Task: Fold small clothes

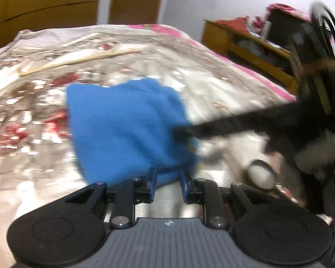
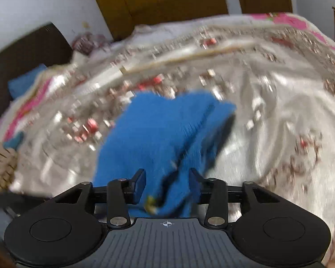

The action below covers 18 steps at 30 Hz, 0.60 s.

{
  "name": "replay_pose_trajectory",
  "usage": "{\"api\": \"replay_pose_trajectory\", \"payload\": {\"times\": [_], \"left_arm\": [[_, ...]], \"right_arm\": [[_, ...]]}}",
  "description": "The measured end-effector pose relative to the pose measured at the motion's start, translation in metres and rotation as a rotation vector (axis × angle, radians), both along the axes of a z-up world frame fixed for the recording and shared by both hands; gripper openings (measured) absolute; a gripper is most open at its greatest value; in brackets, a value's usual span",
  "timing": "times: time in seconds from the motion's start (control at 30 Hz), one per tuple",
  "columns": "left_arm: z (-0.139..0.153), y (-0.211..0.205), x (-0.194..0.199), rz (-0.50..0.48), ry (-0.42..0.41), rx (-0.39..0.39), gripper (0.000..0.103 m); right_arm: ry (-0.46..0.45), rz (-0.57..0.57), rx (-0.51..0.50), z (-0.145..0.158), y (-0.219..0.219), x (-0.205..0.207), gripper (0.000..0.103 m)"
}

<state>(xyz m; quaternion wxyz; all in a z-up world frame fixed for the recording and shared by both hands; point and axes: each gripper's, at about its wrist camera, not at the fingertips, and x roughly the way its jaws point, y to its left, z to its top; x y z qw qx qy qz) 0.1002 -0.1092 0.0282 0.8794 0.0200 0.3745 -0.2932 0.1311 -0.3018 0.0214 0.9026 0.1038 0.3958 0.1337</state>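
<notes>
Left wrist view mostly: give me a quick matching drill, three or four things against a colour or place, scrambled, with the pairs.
Things:
1. fuzzy blue knit garment
2. floral satin bedspread
3. wooden side cabinet
4. long pale wooden stick

Descriptions:
A. yellow-brown, standing beyond the bed's pink edge
B. lying on the bedspread, beyond the garment
C. bright blue, just ahead of the left gripper fingers
D. silvery with red flowers

Pairs: 1-C, 2-D, 3-A, 4-B
</notes>
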Motion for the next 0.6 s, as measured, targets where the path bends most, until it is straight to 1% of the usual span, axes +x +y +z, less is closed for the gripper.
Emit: {"api": "replay_pose_trajectory", "payload": {"times": [0.03,0.07,0.1,0.17,0.23,0.3,0.37,0.4,0.43,0.5,0.57,0.6], "left_arm": [[0.001,0.005,0.004,0.026,-0.007,0.003,0.028],[-0.001,0.008,0.01,0.047,-0.015,0.0,0.028],[-0.003,0.011,0.016,0.068,-0.024,0.003,0.031],[-0.014,0.011,0.032,0.102,-0.013,0.022,0.031],[-0.031,0.006,0.047,0.094,0.033,0.058,0.031],[-0.04,0.004,0.051,0.09,0.051,0.091,0.031],[-0.037,0.004,0.048,0.076,0.039,0.09,0.032],[-0.036,0.004,0.047,0.069,0.032,0.089,0.032],[-0.034,0.004,0.047,0.068,0.03,0.088,0.032],[-0.035,0.004,0.047,0.067,0.038,0.082,0.032],[-0.036,0.002,0.044,0.071,0.036,0.081,0.032],[-0.036,0.002,0.044,0.07,0.036,0.081,0.032]], "right_arm": [[0.026,-0.017,0.02,-0.005,-0.004,0.0,0.004],[0.04,-0.038,0.05,-0.009,-0.01,-0.002,0.004],[0.036,-0.066,0.067,-0.011,-0.018,-0.006,0.004],[0.041,-0.114,0.08,-0.017,-0.029,-0.012,0.004],[0.082,-0.12,0.066,-0.026,-0.033,-0.011,0.004],[0.099,-0.092,0.033,-0.026,-0.028,-0.014,0.006],[0.074,-0.074,-0.002,-0.012,-0.025,-0.018,0.014],[0.046,-0.079,-0.023,-0.003,-0.023,-0.021,0.014],[0.014,-0.076,-0.026,0.007,-0.022,-0.022,0.015],[-0.051,-0.085,0.006,0.022,-0.021,-0.017,0.024],[-0.078,-0.107,0.014,0.025,-0.019,0.001,0.055],[-0.076,-0.119,0.004,0.023,-0.018,0.014,0.059]]}}
